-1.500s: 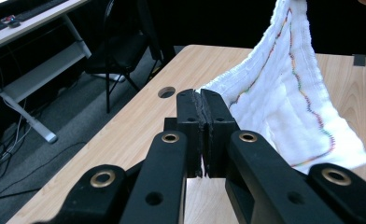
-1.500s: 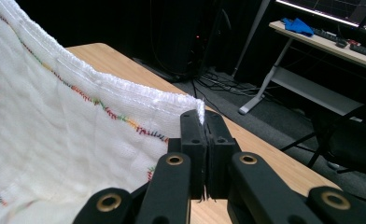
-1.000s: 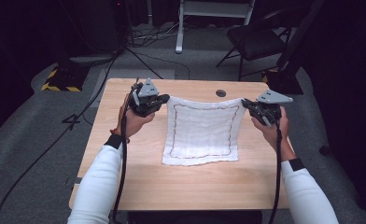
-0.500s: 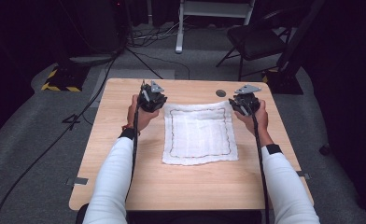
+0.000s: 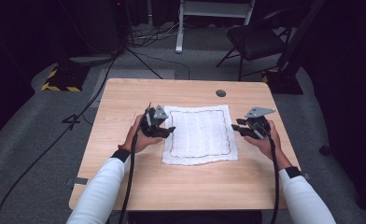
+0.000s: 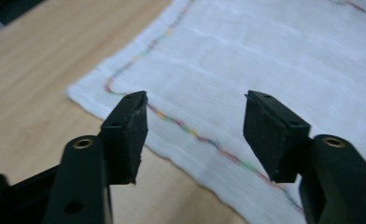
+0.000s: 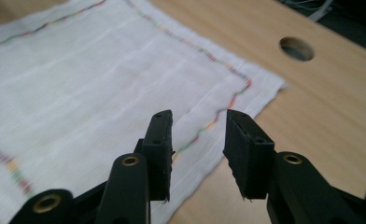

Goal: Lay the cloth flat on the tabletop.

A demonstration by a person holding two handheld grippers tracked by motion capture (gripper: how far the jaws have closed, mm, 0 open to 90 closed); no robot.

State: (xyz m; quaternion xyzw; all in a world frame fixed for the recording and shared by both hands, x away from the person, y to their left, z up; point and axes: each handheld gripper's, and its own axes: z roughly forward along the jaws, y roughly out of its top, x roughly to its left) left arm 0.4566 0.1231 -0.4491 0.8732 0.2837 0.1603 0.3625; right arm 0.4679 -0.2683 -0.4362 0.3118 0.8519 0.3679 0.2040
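White cloth (image 5: 199, 134) flat on table (image 5: 125, 102), uncontained

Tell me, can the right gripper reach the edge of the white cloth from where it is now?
Probably yes. The right gripper sits beside the white cloth, its jaws have just been opening with nothing between them, and nothing blocks the bare table near that edge.

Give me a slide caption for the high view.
Both grippers, left and right, open beside a flat white cloth on the table.

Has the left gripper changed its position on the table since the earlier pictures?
Yes. The left gripper has come toward the person, from the cloth's far left corner to halfway along its left edge; its jaws have just been opening, nothing between them.
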